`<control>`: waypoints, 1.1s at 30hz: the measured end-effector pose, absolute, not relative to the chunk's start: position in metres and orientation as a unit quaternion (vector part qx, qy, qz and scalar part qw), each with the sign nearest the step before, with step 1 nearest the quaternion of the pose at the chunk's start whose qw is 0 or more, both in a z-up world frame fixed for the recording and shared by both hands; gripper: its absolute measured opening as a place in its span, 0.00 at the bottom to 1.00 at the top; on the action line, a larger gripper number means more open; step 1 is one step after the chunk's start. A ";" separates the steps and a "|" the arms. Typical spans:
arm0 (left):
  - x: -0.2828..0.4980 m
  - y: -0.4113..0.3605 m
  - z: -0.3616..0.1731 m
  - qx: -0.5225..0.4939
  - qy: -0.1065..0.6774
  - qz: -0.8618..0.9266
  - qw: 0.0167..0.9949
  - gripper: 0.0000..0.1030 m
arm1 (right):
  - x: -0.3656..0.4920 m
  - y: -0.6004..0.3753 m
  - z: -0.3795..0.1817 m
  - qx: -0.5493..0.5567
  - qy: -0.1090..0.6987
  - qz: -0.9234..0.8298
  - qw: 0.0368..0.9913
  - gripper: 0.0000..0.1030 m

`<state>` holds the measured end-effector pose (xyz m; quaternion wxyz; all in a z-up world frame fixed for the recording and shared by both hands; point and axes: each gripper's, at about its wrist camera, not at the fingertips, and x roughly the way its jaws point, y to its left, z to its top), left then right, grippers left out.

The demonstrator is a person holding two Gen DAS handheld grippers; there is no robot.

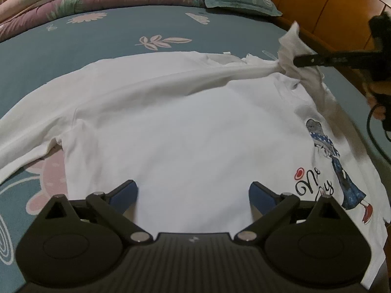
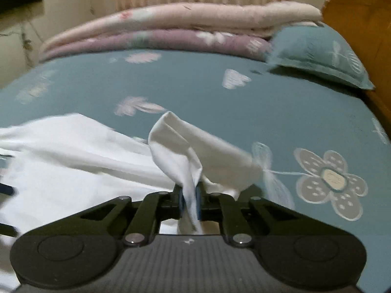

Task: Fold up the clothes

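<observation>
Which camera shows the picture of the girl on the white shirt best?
The left wrist view. The girl print on the white shirt shows plainly there, beside red-heart lettering. The right wrist view shows only plain white cloth pinched in the right hand-held gripper, no print.

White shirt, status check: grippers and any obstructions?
Left gripper open above white shirt. Right gripper shut on a lifted shirt edge. Pillow far off, nothing in the way.

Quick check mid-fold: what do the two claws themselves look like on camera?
Both match: the left claw and right claw have matte black ribbed bodies, black linkage arms with silver pivot pins, blue finger pads and a small white logo. A black cable trails beside the right one.
</observation>
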<state>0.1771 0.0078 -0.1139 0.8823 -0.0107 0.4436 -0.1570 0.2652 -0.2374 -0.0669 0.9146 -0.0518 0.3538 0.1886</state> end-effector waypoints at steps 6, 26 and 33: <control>0.178 0.005 -0.113 -0.005 0.446 -0.154 0.882 0.96 | 0.226 -0.174 -0.077 -0.051 0.371 0.293 0.880 0.24; 0.181 -0.001 -0.115 0.012 0.452 -0.149 0.879 0.98 | 0.224 -0.334 -0.089 0.262 0.368 0.172 0.875 0.53; 0.182 -0.004 -0.114 0.020 0.457 -0.144 0.878 0.98 | 0.260 -0.331 -0.143 0.324 0.413 0.190 0.830 0.22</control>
